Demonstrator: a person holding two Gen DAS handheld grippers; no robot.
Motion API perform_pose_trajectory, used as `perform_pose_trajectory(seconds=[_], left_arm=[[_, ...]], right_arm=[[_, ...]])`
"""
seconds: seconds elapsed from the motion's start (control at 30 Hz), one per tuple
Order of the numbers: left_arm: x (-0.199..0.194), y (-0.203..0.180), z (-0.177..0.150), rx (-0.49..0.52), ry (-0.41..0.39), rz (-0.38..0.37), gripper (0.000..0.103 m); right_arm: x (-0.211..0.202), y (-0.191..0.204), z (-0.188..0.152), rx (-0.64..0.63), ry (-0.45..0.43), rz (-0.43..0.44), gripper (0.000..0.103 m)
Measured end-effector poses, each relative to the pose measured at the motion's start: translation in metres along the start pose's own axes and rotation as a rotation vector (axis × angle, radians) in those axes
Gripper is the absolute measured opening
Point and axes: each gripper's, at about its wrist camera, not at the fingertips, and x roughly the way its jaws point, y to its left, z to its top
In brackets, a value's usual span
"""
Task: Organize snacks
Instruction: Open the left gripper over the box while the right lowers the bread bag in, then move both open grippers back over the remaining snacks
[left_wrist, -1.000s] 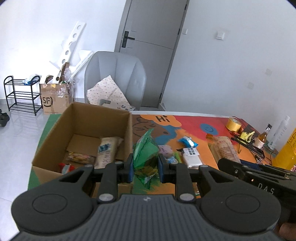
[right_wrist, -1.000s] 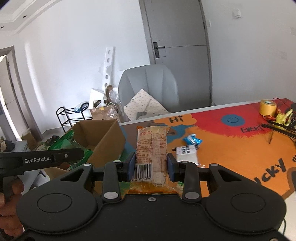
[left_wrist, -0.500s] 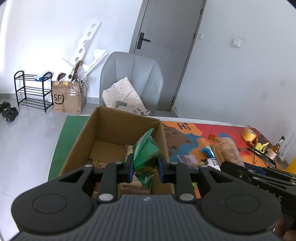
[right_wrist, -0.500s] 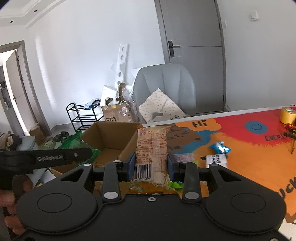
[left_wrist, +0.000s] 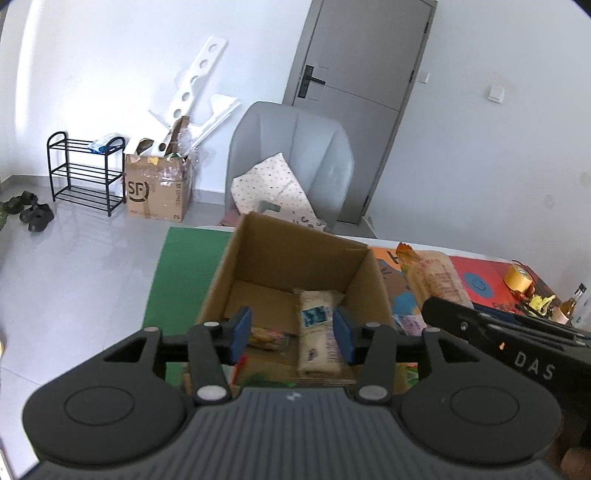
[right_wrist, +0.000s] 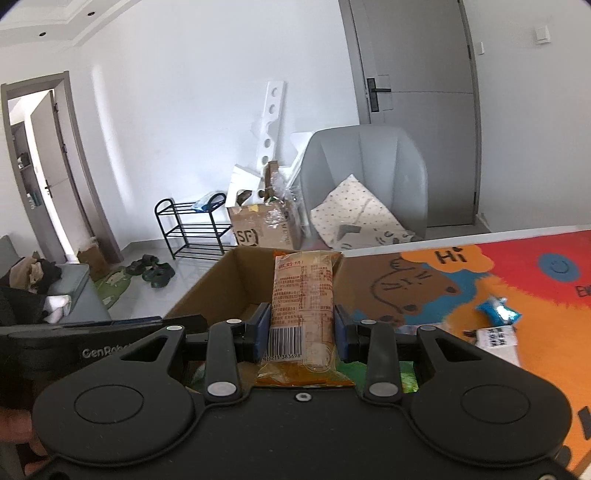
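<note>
A: Snack bag (right_wrist: 303, 314) stands up tall in the middle of the right wrist view. Its long side runs up and down, with the barcode end at the bottom. The right gripper (right_wrist: 300, 332) squeezes it from both sides.

B: Where is the box?

A: The cardboard box (left_wrist: 295, 258) sits in the middle of the left wrist view. The left gripper (left_wrist: 291, 334) hangs over it, spread wide, holding nothing. A pale packet (left_wrist: 317, 332) lies inside, pointing up the frame.
</note>
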Motion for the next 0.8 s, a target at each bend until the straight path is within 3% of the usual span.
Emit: perform_pose_trajectory(seconds=[0.2, 0.3, 0.43, 0.8], left_arm=[[-0.007, 0.014, 0.0, -0.016, -0.004, 0.017, 0.065], [-0.009, 0.017, 0.0, -0.017, -0.013, 0.035, 0.073], [-0.011, 0.02, -0.001, -0.029, -0.02, 0.036, 0.088], [-0.013, -0.004, -0.009, 0.005, -0.01, 0.027, 0.098]], right_arm=[[0.009, 0.011, 0.005, 0.023, -0.001, 0.051, 0.035], [0.012, 0.014, 0.004, 0.027, 0.011, 0.05, 0.049], [0.005, 0.007, 0.001, 0.052, 0.012, 0.02, 0.054], [-0.026, -0.025, -0.014, 0.09, 0.024, -0.054, 0.061]])
